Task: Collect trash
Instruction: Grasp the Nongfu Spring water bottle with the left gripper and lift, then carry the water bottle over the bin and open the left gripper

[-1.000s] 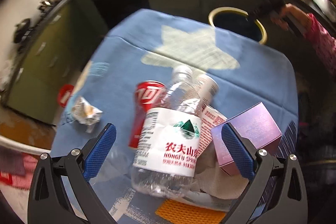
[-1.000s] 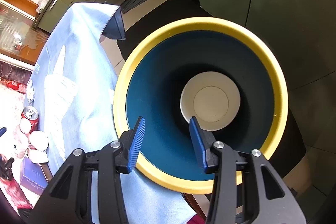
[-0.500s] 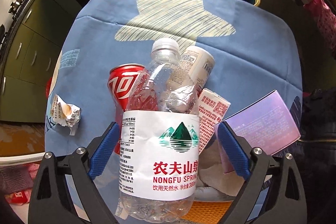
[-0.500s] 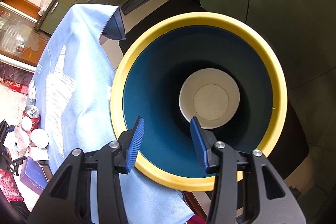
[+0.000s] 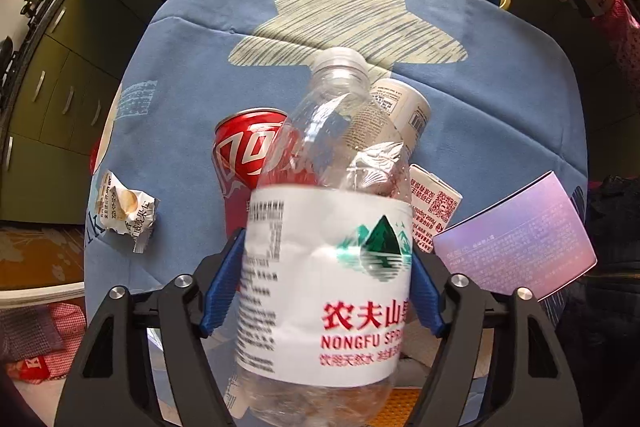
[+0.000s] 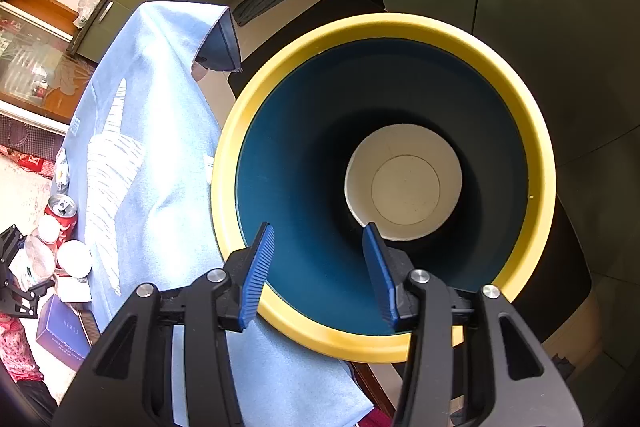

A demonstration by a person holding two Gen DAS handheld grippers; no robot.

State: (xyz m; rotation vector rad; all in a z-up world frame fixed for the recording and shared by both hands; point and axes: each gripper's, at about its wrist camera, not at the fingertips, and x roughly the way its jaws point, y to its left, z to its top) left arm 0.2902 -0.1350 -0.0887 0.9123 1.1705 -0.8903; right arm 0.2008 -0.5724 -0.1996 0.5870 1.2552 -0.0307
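The water bottle (image 5: 324,227) is seen directly between the fingers of the left gripper (image 5: 324,283), its long axis running forward along them, cap away; the jaws have just been closing and both blue pads (image 5: 224,291) meet its label. The right gripper (image 6: 320,267), fingers spread and empty, is held over the bin (image 6: 540,155)

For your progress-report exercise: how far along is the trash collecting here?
Done: a paper cup lies in the bin. In hand: the left claw has been closing on the water bottle. Left: red can, wrapper, purple box.
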